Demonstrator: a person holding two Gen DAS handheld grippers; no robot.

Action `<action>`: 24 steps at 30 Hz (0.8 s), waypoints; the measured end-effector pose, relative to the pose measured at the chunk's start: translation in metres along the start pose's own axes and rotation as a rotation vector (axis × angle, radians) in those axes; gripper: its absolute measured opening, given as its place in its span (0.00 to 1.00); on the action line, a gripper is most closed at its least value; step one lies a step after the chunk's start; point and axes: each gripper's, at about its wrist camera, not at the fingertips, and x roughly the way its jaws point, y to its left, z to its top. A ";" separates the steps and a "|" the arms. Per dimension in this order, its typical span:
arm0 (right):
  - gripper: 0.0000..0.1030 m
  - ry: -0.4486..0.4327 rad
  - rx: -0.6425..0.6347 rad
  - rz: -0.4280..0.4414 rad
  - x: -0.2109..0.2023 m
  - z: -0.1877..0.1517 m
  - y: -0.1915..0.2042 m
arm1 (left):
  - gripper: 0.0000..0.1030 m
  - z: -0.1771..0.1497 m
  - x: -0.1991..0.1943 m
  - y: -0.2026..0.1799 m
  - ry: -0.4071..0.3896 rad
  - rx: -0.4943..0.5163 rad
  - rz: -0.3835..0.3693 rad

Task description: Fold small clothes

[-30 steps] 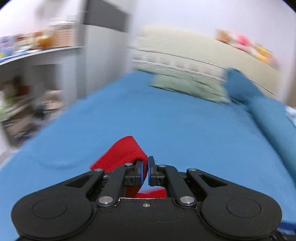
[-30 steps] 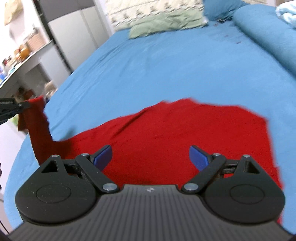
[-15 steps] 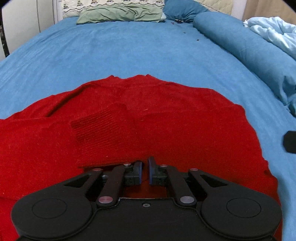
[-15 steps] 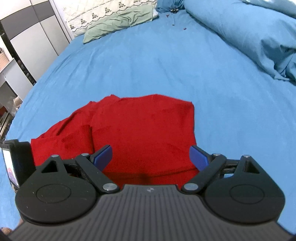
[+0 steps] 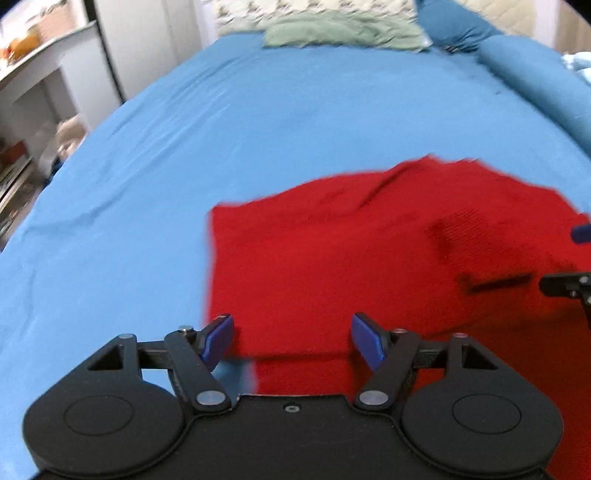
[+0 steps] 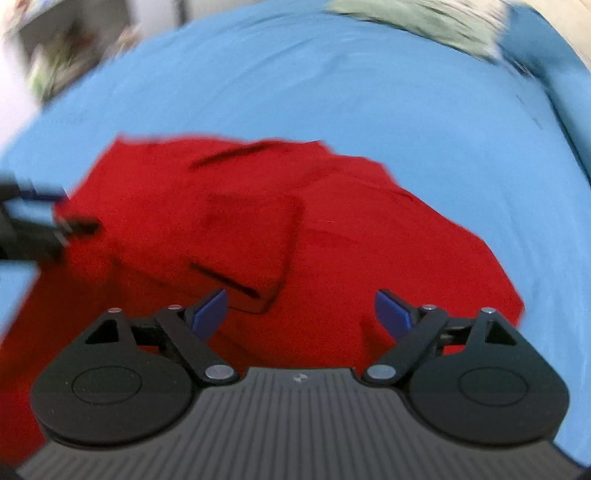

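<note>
A red knit garment (image 5: 351,258) lies flat on the blue bed sheet (image 5: 221,129), with one sleeve folded across its body; its ribbed cuff (image 5: 476,236) rests on top. My left gripper (image 5: 291,341) is open and empty, just above the garment's near left edge. My right gripper (image 6: 301,312) is open and empty over the garment (image 6: 369,240), close to the folded sleeve's cuff (image 6: 251,240). Each gripper shows at the edge of the other's view.
A green pillow (image 5: 343,31) and a patterned pillow lie at the head of the bed. A rolled blue duvet (image 5: 546,85) runs along the right side. Shelves and a cabinet (image 5: 48,92) stand left of the bed.
My left gripper carried the sleeve across the garment, let it go and opened. It then drew back to the left edge. My right gripper stayed open and shifted over the garment.
</note>
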 end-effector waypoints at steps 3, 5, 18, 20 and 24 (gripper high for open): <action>0.79 0.031 -0.158 -0.017 0.023 0.007 0.028 | 0.73 -0.012 0.006 0.019 0.030 -0.026 0.011; 0.75 0.048 -0.235 -0.032 0.035 0.009 0.043 | 0.73 -0.018 0.008 0.027 0.043 -0.031 0.017; 0.20 0.004 -0.406 -0.108 0.049 0.029 0.074 | 0.73 -0.020 0.023 0.026 0.058 -0.061 -0.006; 0.20 -0.042 -0.275 -0.114 0.034 0.043 0.055 | 0.73 -0.019 0.026 0.024 0.050 -0.061 -0.010; 0.20 -0.128 0.021 -0.149 -0.008 0.056 -0.002 | 0.73 -0.014 0.033 0.021 0.024 -0.048 -0.010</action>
